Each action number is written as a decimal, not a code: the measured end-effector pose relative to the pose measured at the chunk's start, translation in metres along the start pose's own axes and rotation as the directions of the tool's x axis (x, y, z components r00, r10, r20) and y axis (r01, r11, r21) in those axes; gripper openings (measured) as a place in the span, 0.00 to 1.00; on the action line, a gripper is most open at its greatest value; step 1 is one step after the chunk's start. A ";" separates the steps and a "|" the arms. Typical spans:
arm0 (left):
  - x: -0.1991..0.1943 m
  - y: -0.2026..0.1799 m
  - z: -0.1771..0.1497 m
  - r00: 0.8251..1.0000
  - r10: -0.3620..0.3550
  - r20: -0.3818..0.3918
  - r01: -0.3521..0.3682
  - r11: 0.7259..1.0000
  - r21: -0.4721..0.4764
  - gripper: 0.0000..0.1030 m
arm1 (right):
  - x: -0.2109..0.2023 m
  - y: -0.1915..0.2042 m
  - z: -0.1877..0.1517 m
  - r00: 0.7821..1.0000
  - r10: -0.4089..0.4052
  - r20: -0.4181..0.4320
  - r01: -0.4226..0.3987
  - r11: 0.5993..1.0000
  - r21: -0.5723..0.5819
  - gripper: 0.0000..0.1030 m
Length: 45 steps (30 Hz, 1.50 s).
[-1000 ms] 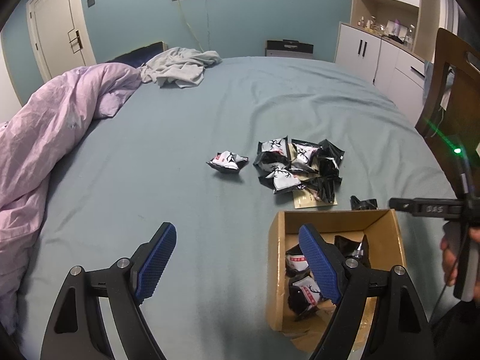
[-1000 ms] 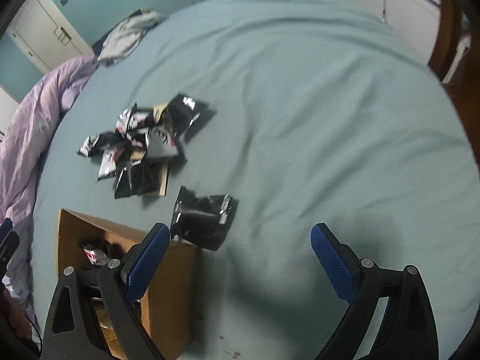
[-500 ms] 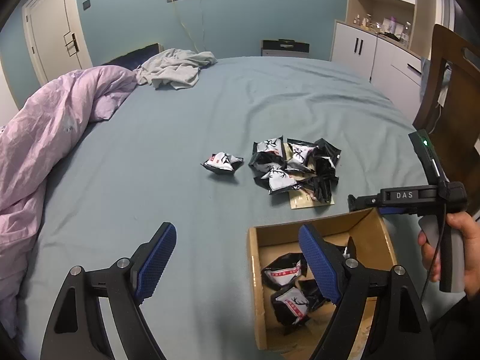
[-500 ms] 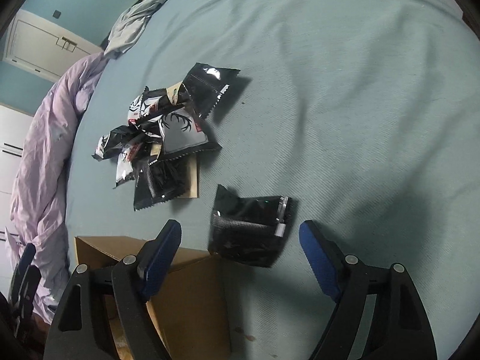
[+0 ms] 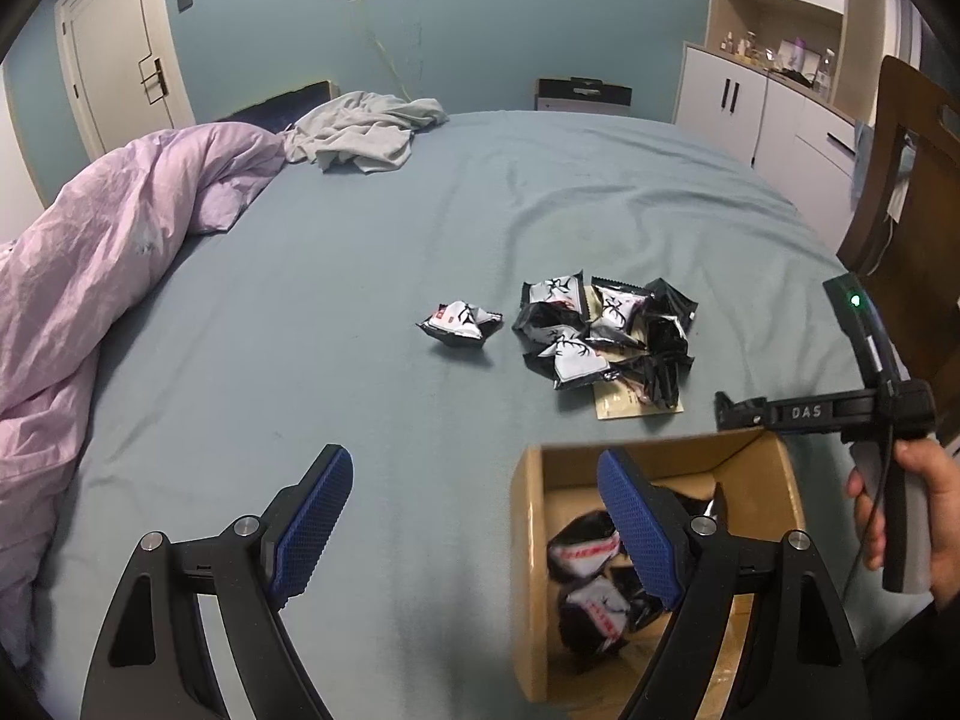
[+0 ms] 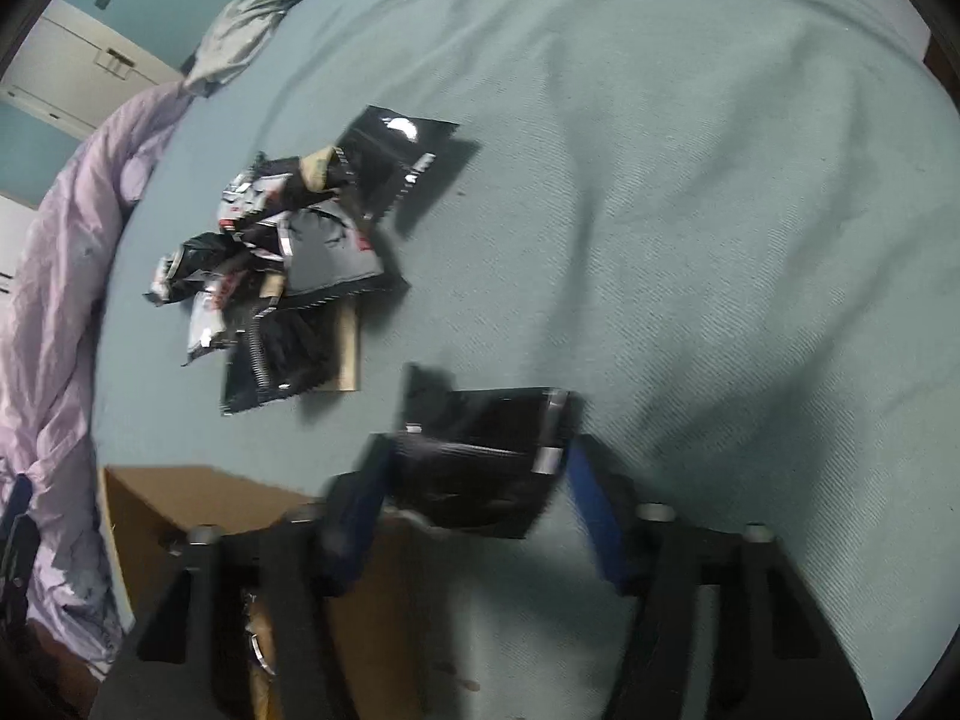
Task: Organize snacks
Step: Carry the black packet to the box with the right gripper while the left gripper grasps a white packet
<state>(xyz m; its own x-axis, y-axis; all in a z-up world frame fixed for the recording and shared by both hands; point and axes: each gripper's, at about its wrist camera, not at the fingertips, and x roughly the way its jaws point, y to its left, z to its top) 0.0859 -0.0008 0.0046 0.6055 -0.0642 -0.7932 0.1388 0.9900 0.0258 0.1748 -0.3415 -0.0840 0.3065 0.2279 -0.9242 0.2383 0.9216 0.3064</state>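
Note:
A pile of black and white snack packets (image 5: 606, 336) lies on the blue-grey bed, and it also shows in the right wrist view (image 6: 288, 258). One packet (image 5: 459, 324) lies apart to its left. A cardboard box (image 5: 531, 546) near me holds several packets. My left gripper (image 5: 474, 534) is open and empty, its right finger over the box. My right gripper (image 6: 480, 474) is open, its fingers on either side of a lone black packet (image 6: 480, 450) lying by the box's far corner (image 6: 198, 498); the frame is blurred. The right gripper also shows in the left wrist view (image 5: 729, 411).
A lilac duvet (image 5: 90, 276) is heaped along the bed's left side, with a grey garment (image 5: 360, 138) at the far end. A wooden chair (image 5: 906, 210) and white cabinets (image 5: 756, 102) stand to the right. A beige card (image 5: 630, 402) lies under the pile.
My right gripper has moved forward and down over the lone black packet, and its fingers have narrowed around it. The left gripper has hardly moved.

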 end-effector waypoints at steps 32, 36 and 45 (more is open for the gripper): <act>0.185 0.011 0.089 0.983 0.022 -0.185 -0.013 0.999 0.048 0.77 | -0.115 0.031 -0.131 0.946 0.161 0.281 -0.137 0.985 -0.101 0.32; 0.198 0.004 0.084 0.976 0.040 -0.215 -0.017 0.994 0.110 0.47 | -0.105 0.036 -0.125 0.951 0.147 0.272 -0.117 0.985 -0.124 0.32; 0.162 0.002 0.068 0.985 0.009 -0.171 0.013 0.992 0.128 0.24 | -0.103 0.036 -0.124 0.951 0.122 0.285 -0.092 0.989 -0.115 0.32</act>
<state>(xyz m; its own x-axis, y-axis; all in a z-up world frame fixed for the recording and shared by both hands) 0.2380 -0.0174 -0.0825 0.4641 -0.0324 -0.8852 0.2456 0.9649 0.0934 0.0377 -0.2930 -0.0056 0.5832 0.2395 -0.7762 0.1011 0.9267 0.3619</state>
